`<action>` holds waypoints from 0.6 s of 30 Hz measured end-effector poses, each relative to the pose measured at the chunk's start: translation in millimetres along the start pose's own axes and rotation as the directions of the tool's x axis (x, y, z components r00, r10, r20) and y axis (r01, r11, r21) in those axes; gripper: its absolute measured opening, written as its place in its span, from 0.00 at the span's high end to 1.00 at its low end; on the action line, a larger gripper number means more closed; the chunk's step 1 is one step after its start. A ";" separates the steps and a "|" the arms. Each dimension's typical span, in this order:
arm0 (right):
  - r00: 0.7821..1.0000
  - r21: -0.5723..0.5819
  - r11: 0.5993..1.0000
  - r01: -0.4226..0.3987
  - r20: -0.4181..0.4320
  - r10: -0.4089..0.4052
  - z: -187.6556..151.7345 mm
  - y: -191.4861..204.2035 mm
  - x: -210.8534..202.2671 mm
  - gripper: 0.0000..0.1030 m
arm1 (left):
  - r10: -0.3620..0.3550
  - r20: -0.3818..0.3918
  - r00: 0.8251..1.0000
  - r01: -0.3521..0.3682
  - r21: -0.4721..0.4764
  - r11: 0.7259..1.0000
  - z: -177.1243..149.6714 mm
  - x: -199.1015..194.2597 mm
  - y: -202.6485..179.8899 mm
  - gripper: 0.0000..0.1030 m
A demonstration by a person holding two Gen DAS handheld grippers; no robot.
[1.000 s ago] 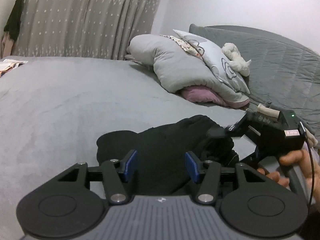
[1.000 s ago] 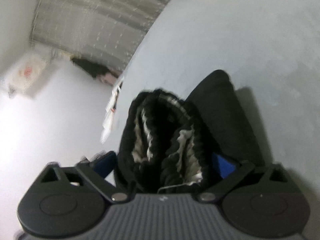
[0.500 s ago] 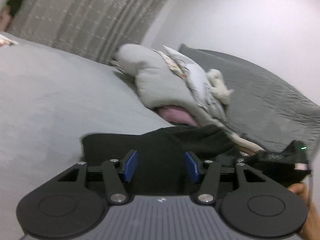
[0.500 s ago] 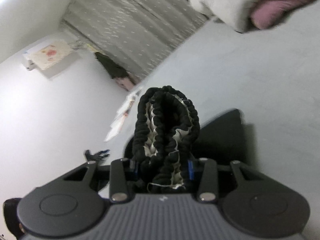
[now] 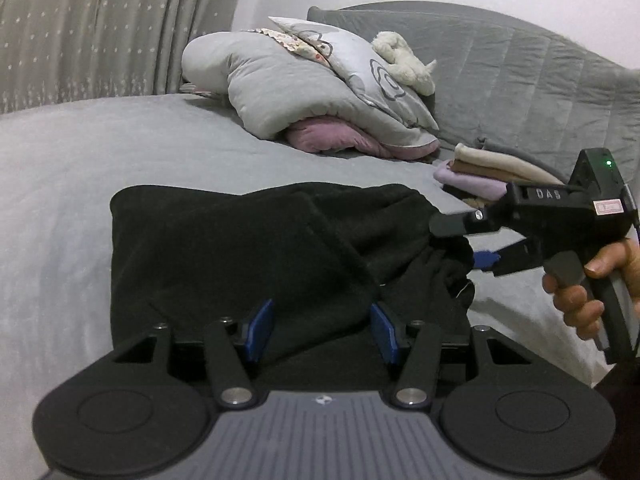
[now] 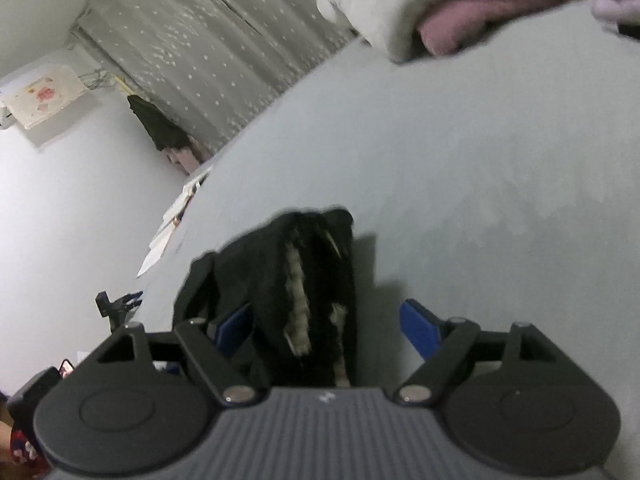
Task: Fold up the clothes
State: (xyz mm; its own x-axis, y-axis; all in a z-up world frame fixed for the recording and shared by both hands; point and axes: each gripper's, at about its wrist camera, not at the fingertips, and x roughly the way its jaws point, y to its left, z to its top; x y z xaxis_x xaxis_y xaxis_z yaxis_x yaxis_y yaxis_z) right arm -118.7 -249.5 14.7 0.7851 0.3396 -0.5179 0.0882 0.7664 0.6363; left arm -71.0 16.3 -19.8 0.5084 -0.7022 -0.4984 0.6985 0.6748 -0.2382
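While the right gripper [image 6: 324, 328] is letting go, its jaws are opening with the folded end of the black fleece garment [image 5: 256, 248] still between them; in the right wrist view the blue pads stand clear of the cloth on both sides, so that end looks released. Garment lies on the grey bed [image 5: 80, 152], near edge, partly doubled over, with pale lining showing at the bunched end on the right. Left gripper [image 5: 320, 332] sits half open over the near hem, fleece between its blue pads, but I can't tell whether they actually pinch it or just straddle it. My read: the fold has just been laid and this is the release. To do it well, draw the right gripper straight back along its fingers, low and slow, so a pad doesn't snag the pile and drag the layer open. Keep the left one steady as an anchor until the right is clear. Then check the edges line up and flatten the lump on the right side. Folded stack [image 5: 484, 168] sits far right, well apart, likely where this goes next.
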 end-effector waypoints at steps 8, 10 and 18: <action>0.985 0.113 0.978 -0.173 0.032 0.170 33.7 -5.3 1.4 0.49 | -0.029 0.001 1.000 0.029 0.024 0.999 2.2 -0.3 -8.1 0.51; 0.984 0.149 0.972 -0.180 0.018 0.179 36.7 -16.4 5.0 0.54 | -0.031 -0.001 1.000 0.031 0.021 0.999 1.9 0.2 -8.3 0.51; 0.970 0.220 0.945 -0.241 0.013 0.244 53.5 -46.7 9.9 0.67 | -0.040 -0.003 0.999 0.040 0.008 0.999 2.1 3.1 -6.0 0.50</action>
State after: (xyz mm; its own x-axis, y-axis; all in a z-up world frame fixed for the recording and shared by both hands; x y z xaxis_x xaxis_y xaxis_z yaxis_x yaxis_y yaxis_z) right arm -82.2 -311.1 10.4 0.7907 0.5095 -0.3394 0.0293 0.5223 0.8523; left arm -72.6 9.6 -18.1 0.4788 -0.7278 -0.4910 0.7224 0.6444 -0.2508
